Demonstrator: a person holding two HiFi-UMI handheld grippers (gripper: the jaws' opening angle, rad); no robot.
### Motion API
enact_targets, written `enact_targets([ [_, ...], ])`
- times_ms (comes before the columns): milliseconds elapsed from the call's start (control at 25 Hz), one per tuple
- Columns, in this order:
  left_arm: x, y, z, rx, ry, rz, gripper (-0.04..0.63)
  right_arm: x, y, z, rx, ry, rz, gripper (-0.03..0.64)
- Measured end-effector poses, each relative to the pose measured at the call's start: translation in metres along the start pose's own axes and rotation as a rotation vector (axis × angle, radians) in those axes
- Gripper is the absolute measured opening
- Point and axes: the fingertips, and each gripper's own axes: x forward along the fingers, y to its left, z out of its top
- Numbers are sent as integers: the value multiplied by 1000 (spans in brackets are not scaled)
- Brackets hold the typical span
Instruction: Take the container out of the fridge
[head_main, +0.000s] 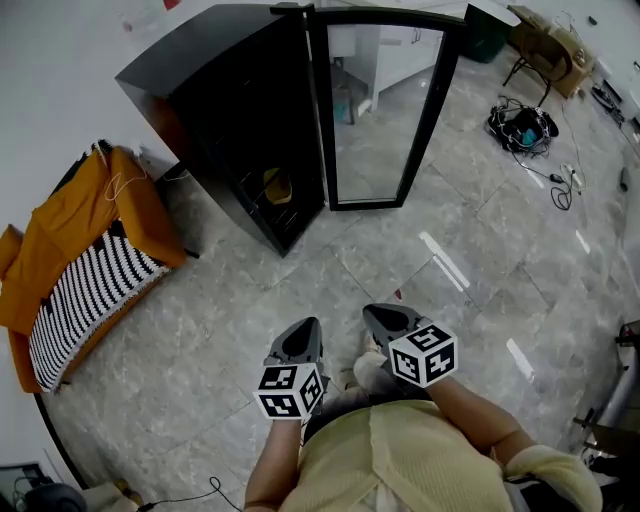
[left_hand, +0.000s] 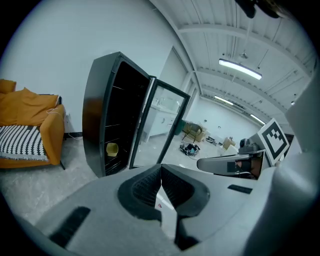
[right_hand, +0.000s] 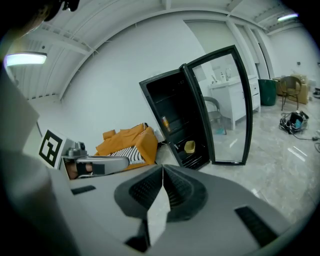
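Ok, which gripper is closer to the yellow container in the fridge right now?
Left, by a little. The left gripper sits almost straight in front of the yellow container in the fridge; the right gripper is off to the right. Both are well short of it.

Container (head_main: 277, 186) in fridge (head_main: 215, 95); sofa (head_main: 85, 255) left of fridge.

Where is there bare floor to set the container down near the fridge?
The tiled floor before the open fridge is bare, bordered left by the sofa. Crowded only at far right, around the cables and bag.
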Motion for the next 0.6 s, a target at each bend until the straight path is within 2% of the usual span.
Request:
enact_targets([
  [360,47,7,45,20,-10,30,23,32,-32,45,-45,26,52,29],
  [600,70,8,59,17,-5,65,23,45,-50,62,-84,65,98,29],
])
